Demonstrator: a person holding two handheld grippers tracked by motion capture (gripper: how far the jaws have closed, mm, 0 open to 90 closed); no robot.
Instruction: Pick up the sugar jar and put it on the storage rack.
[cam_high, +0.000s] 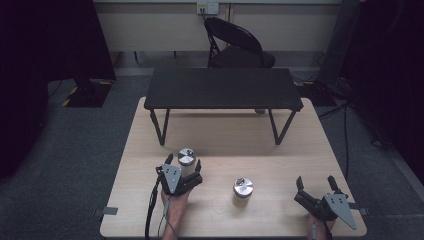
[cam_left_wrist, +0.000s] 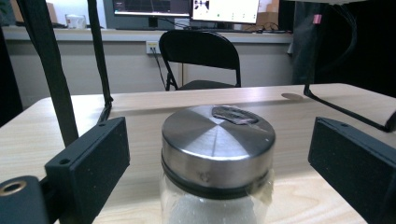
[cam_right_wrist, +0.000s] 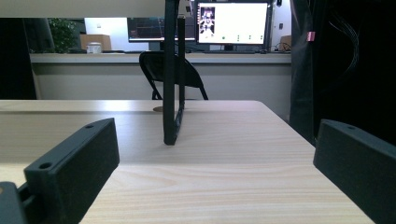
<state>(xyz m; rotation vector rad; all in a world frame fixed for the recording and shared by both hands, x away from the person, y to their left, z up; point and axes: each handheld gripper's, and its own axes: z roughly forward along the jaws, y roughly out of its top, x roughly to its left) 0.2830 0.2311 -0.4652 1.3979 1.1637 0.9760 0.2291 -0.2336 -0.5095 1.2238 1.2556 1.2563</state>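
Note:
A clear glass jar (cam_high: 186, 157) with a brushed metal lid (cam_left_wrist: 217, 144) stands upright on the light wooden table (cam_high: 225, 137), left of centre. My left gripper (cam_high: 184, 161) is around it, one black jaw on each side. In the left gripper view a gap shows between each jaw and the jar, so the gripper is open. A second jar (cam_high: 243, 191) of the same kind stands apart to the right, nearer the front edge. My right gripper (cam_high: 316, 182) rests low at the front right corner, open, with bare tabletop between its jaws (cam_right_wrist: 215, 158).
A low black bench-like table (cam_high: 222, 87) stands on the far half of the wooden table; its leg (cam_right_wrist: 170, 93) rises ahead of the right gripper. A black folding chair (cam_high: 235, 45) is behind the table. Table edges lie close to both hands.

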